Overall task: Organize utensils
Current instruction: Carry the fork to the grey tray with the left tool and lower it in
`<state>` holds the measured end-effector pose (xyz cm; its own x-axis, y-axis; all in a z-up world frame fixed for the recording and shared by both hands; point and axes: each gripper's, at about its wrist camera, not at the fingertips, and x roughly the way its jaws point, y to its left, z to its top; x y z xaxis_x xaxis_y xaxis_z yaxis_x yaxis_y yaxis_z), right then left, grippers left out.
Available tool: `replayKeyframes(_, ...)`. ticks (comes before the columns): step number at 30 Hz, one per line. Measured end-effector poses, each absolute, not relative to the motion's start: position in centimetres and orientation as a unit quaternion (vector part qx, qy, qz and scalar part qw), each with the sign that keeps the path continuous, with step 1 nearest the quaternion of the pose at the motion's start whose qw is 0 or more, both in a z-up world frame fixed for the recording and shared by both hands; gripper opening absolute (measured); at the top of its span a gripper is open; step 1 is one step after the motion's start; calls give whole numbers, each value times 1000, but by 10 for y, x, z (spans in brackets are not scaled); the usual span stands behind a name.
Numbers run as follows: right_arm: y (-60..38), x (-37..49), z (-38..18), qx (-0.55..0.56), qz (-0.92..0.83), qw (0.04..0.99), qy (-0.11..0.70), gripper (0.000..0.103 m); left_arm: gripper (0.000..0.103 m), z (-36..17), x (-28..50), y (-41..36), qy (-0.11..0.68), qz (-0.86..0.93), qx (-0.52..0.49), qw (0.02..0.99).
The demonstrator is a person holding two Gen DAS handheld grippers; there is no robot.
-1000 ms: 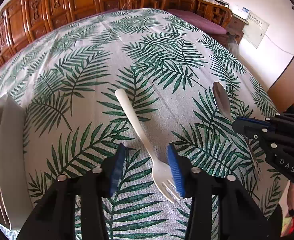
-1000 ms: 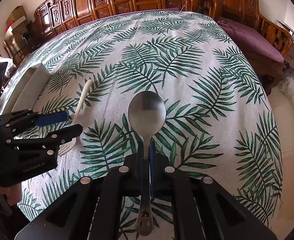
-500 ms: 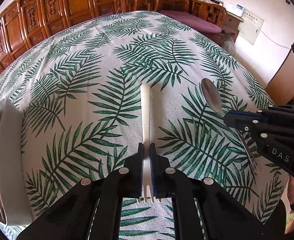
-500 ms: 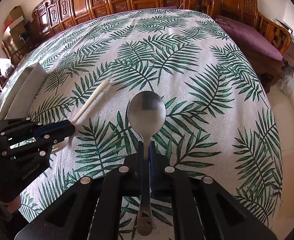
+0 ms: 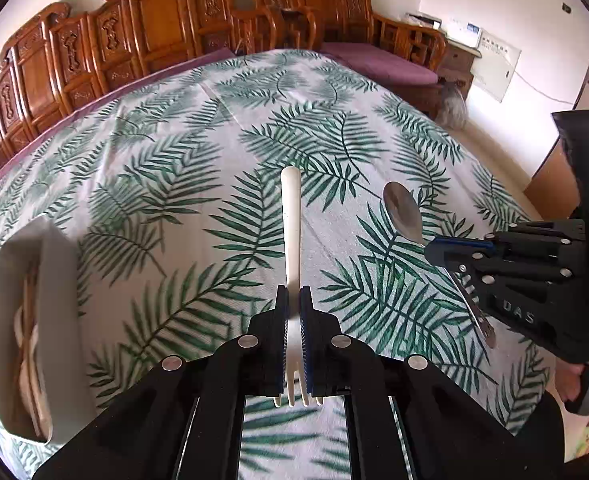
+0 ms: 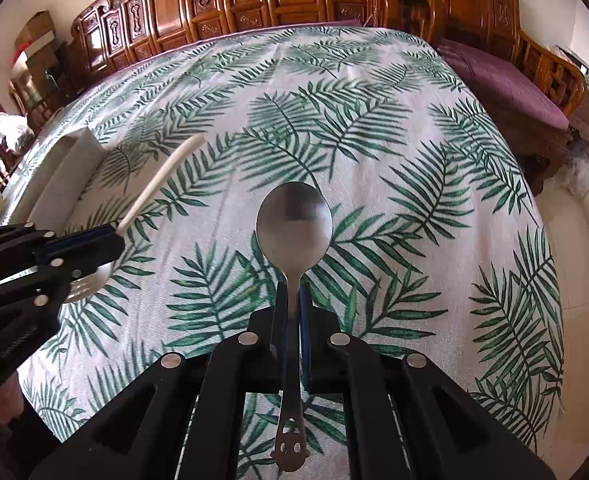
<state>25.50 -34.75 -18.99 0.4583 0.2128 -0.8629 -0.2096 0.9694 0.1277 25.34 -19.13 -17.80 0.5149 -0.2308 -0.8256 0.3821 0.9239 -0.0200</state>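
Note:
My left gripper (image 5: 293, 300) is shut on a white plastic fork (image 5: 291, 220), handle pointing forward, tines toward me, lifted above the leaf-print tablecloth. My right gripper (image 6: 293, 296) is shut on a metal spoon (image 6: 293, 224), bowl forward, also held above the cloth. In the left wrist view the right gripper (image 5: 438, 246) and the spoon (image 5: 403, 210) show at the right. In the right wrist view the left gripper (image 6: 110, 238) and the fork's handle (image 6: 162, 176) show at the left.
A white utensil tray (image 5: 60, 280) holding wooden and pale utensils sits at the left of the table; it also shows in the right wrist view (image 6: 68, 168). Carved wooden chairs (image 5: 154, 20) line the far side. The table's right edge drops to the floor (image 6: 574, 240).
My left gripper closed on the fork and lifted it off the cloth. My right gripper kept its hold on the spoon and rose a little.

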Motion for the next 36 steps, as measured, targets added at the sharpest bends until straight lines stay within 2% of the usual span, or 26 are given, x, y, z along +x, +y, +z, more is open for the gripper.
replayKeyframes(19, -302, 242, -149, -30, 162, 864, 477, 7, 5, -121, 203, -123, 423, -168, 69, 888)
replayKeyframes(36, -211, 255, -88, -37, 204, 864, 459, 7, 5, -87, 220, -9, 412, -125, 24, 902)
